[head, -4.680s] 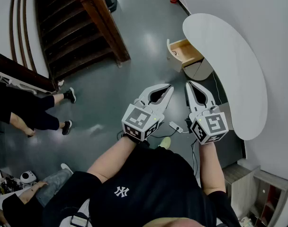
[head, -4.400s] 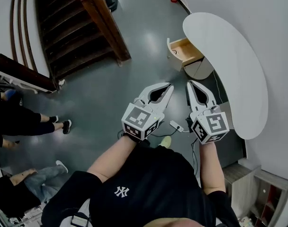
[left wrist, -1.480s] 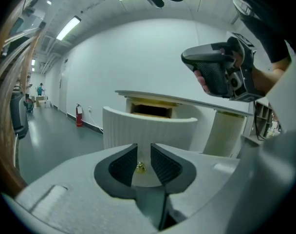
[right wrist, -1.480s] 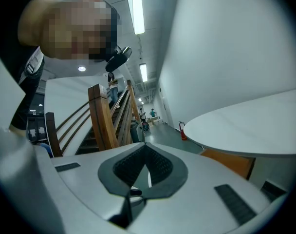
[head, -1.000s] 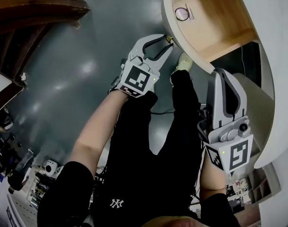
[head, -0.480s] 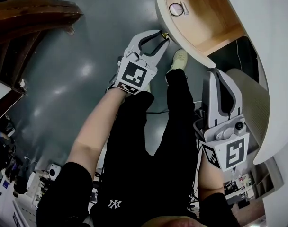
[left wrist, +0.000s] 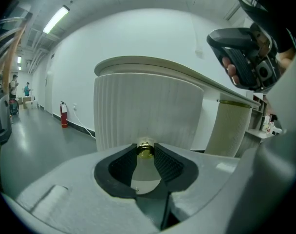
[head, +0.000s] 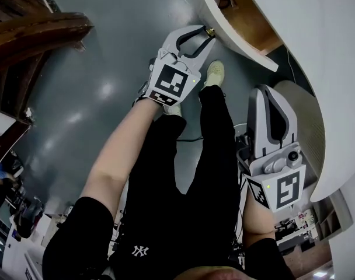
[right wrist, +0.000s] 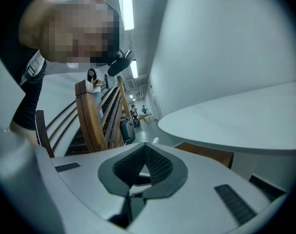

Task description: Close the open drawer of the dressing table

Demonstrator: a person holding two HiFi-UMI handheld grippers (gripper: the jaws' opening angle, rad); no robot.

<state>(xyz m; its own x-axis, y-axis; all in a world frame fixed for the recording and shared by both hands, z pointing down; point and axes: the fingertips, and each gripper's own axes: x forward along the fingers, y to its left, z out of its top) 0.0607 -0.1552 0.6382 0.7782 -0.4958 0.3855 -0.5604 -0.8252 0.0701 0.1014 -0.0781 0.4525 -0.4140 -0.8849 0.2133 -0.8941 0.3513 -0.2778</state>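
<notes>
Left gripper (head: 207, 32): my fingers clamped on the brass knob (left wrist: 145, 149) of the part-open drawer (head: 231, 41). Right gripper (head: 266, 93): fingers together, empty.

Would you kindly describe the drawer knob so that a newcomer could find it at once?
Start at the white dressing table; below its top sticks out a drawer with a curved, ribbed white front. On that front sits the knob, pinched in the left tongs: small, round and brass-coloured, the only metal on the white ribs.
</notes>
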